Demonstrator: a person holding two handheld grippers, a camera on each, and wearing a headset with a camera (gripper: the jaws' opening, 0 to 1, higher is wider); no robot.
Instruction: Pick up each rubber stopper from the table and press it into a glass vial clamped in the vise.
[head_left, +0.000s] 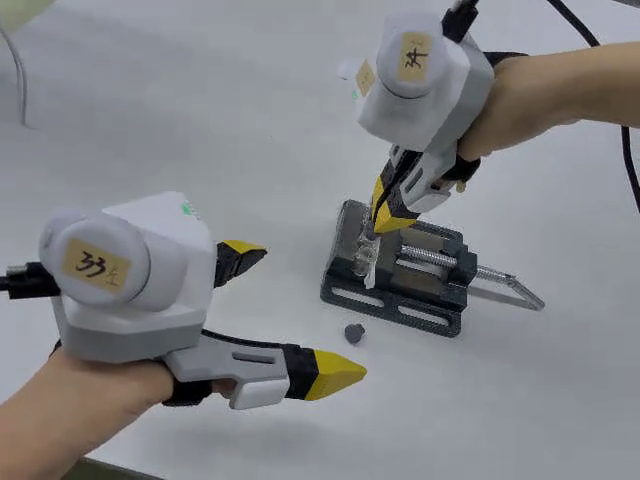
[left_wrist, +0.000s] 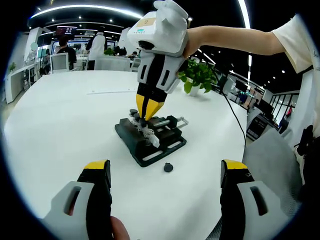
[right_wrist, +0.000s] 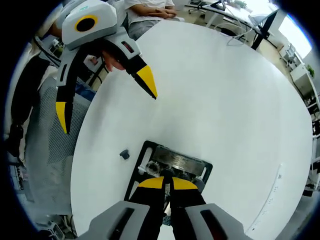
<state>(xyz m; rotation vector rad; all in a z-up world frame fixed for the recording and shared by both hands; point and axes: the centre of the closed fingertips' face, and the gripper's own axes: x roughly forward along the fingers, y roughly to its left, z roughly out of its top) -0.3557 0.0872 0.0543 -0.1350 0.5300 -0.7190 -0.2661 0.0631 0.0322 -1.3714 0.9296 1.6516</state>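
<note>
Vial (head_left: 364, 260) stands upright in vise (head_left: 425, 290); right tool (head_left: 385, 222), closed, points down onto it, contents indiscernible. Stopper (head_left: 353, 333) lies at vise's 7 o'clock; left tool (head_left: 310, 312) gapes empty.

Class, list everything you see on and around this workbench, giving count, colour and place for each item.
white table: one, white, under everything
dark grey metal vise: one, dark grey, on the table
clear glass vials: several, count unclear, clamped in the vise
small dark rubber stopper: one, dark grey, loose beside the vise
green leafy plant: one, green, beyond the table
black cable: one, black, right edge
left claw: yellow-tipped, open, above the table
right claw: yellow-tipped, shut, at the vials
</note>
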